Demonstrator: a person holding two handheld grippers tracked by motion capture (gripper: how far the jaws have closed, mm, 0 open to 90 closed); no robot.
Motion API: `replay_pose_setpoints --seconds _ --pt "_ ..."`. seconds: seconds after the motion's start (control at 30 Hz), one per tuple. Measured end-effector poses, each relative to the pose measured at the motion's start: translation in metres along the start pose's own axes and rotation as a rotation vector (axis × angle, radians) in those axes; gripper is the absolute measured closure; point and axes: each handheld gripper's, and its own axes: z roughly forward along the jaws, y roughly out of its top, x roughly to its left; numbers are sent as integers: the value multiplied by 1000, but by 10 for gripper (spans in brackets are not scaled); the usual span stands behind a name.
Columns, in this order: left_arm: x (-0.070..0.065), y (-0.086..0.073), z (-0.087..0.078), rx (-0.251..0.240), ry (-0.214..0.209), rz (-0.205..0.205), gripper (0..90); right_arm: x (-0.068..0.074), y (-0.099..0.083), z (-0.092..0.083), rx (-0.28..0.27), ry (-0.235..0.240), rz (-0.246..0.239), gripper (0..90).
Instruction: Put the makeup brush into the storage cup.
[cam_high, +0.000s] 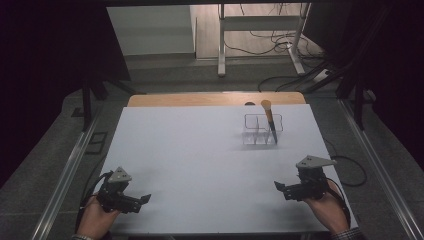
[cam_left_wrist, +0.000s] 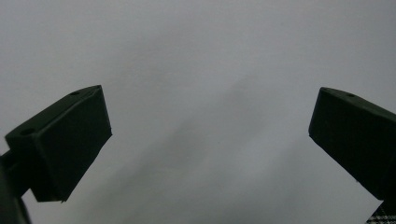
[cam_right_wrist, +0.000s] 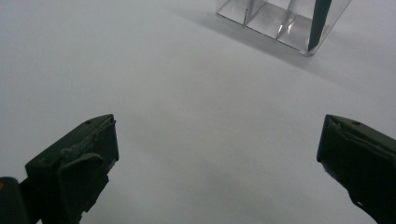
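Clear organizer (cam_high: 256, 131) holds brush (cam_high: 269, 120); left gripper (cam_high: 143, 200), right gripper (cam_high: 278, 186) agape, empty.

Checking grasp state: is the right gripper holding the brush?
No. The brush stands in the clear organizer, apart from the open right gripper.

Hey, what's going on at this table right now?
A person sits at a white table with a claw in each hand, both resting near the front edge. The left claw and the right claw are both open and hold nothing. Farther back on the right stands a clear divided organizer, with a makeup brush standing in its front right compartment, bristles up and leaning slightly. Neither claw touches the organizer or the brush.
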Motion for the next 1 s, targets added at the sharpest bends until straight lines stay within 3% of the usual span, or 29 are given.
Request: replay_pose_setpoints --seconds 1.0 --pt "0 0 0 4 -1 1 0 -2 -18 -15 27 -31 7 0"
